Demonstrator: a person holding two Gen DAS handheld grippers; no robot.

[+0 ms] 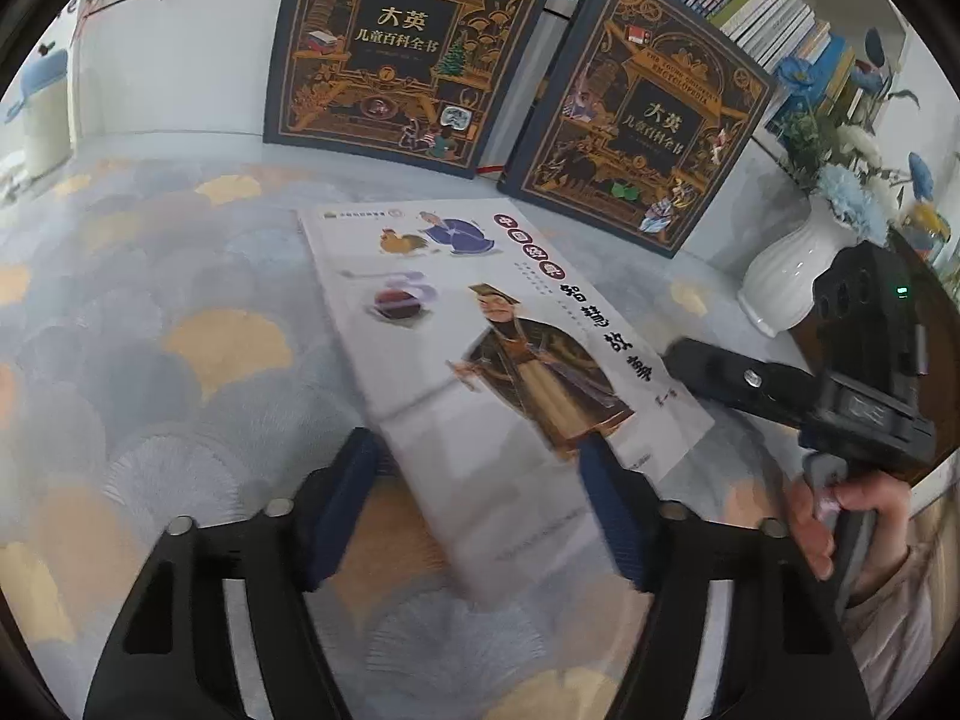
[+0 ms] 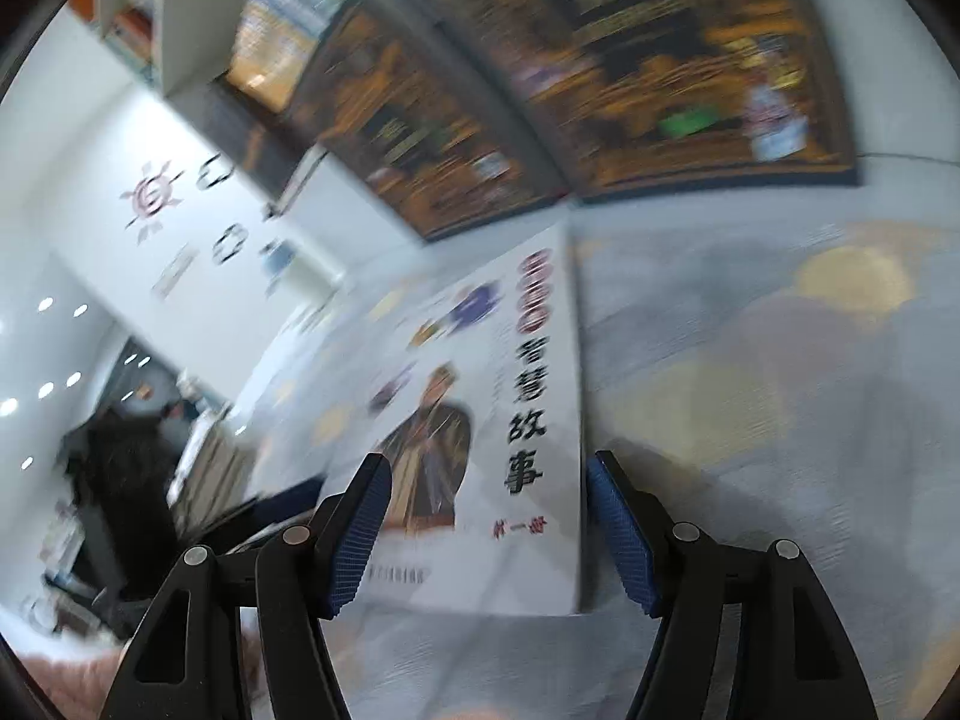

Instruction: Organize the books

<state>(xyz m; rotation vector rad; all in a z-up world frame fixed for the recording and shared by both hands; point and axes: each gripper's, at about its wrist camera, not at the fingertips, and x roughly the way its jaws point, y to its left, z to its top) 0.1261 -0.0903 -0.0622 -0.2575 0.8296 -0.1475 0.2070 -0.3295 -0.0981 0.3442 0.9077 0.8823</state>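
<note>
A thin white storybook (image 1: 480,324) with a robed figure and black characters on its cover lies on the patterned tablecloth (image 1: 180,300). Its near, blurred end sits between the fingers of my left gripper (image 1: 477,510), which is open; the blue pads (image 1: 342,516) stand off its edges. My right gripper (image 1: 684,357) comes in from the right, its tip at the book's right edge. In the right wrist view the storybook (image 2: 480,420) lies between the open right gripper (image 2: 489,516) fingers, with a gap at the right pad (image 2: 618,534).
Two large dark encyclopedia volumes (image 1: 390,42) (image 1: 648,114) lean upright behind the storybook, blurred in the right wrist view (image 2: 690,60). A white vase of blue flowers (image 1: 786,276) stands at the right. A row of shelved books (image 1: 762,12) runs behind. A hand (image 1: 840,510) holds the right gripper.
</note>
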